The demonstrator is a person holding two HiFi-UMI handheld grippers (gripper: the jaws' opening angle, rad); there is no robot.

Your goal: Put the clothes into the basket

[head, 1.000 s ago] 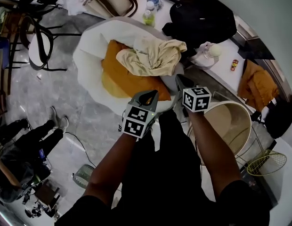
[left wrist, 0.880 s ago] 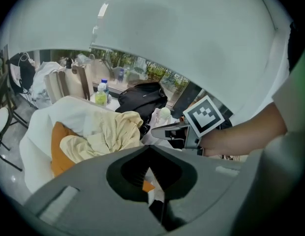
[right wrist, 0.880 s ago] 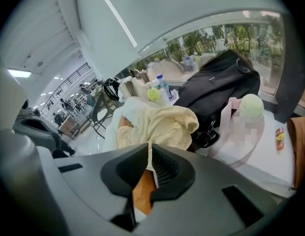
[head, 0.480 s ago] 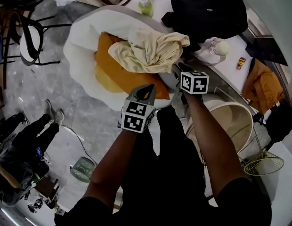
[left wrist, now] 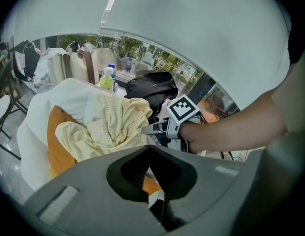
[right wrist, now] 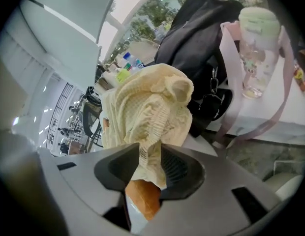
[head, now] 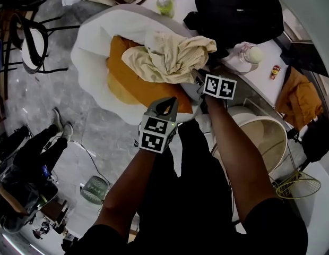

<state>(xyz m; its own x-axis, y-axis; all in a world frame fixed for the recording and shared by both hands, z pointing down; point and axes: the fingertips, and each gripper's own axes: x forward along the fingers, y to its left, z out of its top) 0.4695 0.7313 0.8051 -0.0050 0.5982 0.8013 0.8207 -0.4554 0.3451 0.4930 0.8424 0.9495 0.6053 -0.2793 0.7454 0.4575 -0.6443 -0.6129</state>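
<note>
From the head view, the clothes lie on a white beanbag (head: 90,52): a pale yellow garment (head: 172,57) is crumpled on top of an orange garment (head: 127,81). The basket (head: 258,119), round and cream-coloured, stands on the floor well to the right of the pile, beside the person's right forearm, and no clothes can be seen in it. The left tool (head: 165,106) hangs over the near edge of the orange garment, and the right tool (head: 198,78) has its tips at the right-hand edge of the yellow garment. Beyond them a black backpack (head: 233,9) and a bottle with a pale green lid (head: 253,53) sit on the white bench (head: 257,76). In the left gripper view, the left tool (left wrist: 150,149) has its jaws pressed together with nothing between them; orange cloth shows below, through the gap under the tips. Ahead lie the yellow garment (left wrist: 110,127) and the right tool (left wrist: 148,130), which points into the cloth from the right. In the right gripper view, the right tool (right wrist: 150,149) has just been opening its jaws. They now stand partly spread, with a fold of the yellow garment (right wrist: 147,107) between the tips, and the orange garment (right wrist: 142,200) showing under it. The backpack (right wrist: 201,28) and the bottle (right wrist: 258,53) stand behind.
</note>
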